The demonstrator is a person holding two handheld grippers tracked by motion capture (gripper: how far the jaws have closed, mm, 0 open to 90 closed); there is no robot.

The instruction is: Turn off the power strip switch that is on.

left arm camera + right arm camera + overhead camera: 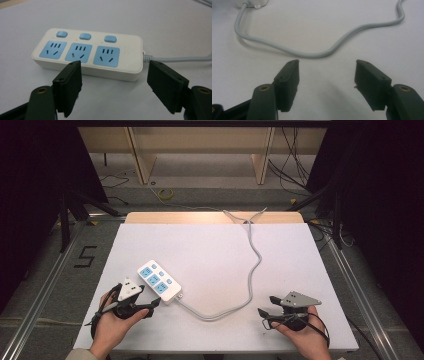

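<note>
A white power strip [160,281] with three blue sockets and three blue switches lies on the white table [215,250], left of centre. Its grey cable [250,280] loops toward the front, then runs to the far edge. My left gripper [152,299] sits just in front of the strip, jaws open and empty; in the left gripper view the strip [90,53] lies just beyond the left gripper [113,82]. My right gripper [266,306] rests at the front right, open and empty. In the right gripper view the cable [312,52] curves ahead of the right gripper [327,82].
The table's front edge lies just under both hands. Beyond the far edge stands a wooden frame [200,150], with loose cables on the floor [165,194]. Dark stands [65,215] flank the table on both sides.
</note>
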